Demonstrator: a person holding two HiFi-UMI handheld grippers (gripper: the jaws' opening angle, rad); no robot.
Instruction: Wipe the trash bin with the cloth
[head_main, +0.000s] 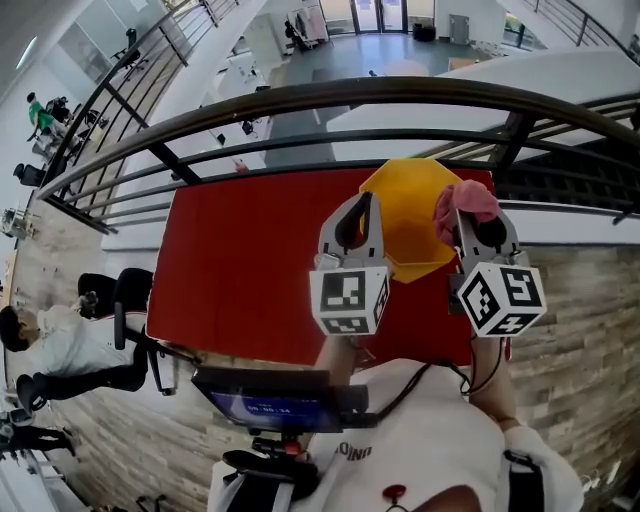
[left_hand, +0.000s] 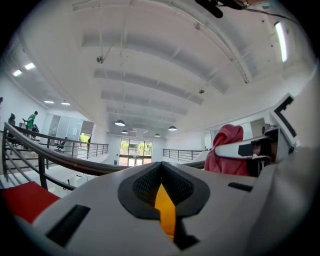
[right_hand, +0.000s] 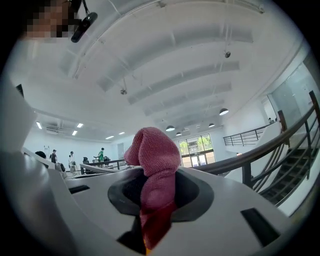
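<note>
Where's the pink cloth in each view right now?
Head view: cloth right of centre, in the right tool, beside the trash bin.
Left gripper view: cloth right of centre, mid-height.
Right gripper view: cloth at centre, between the jaws.
Shared landmark: the dark railing.

a yellow-orange trash bin (head_main: 405, 248) is glowing at the twelve o'clock edge of a deep red table (head_main: 240, 270), a pink knitted cloth (head_main: 463, 200) bunching at the bin's two o'clock. the left gripper (head_main: 358, 210) and right gripper (head_main: 478, 222) are showing pale grey shells and black ribbed pads (left_hand: 145, 187), each carrying a cube (head_main: 350, 300) patterned in black-and-white squares. a yellow sliver is showing between the left gripper's pads, pink weave between the right's. a dark railing (head_main: 300, 100) is curving across twelve o'clock, and beige streaked flooring (head_main: 580, 330) is running at three o'clock. a white shirt (head_main: 430, 440) is filling six o'clock; a person (head_main: 60, 345) at nine o'clock is wearing white over black.
</note>
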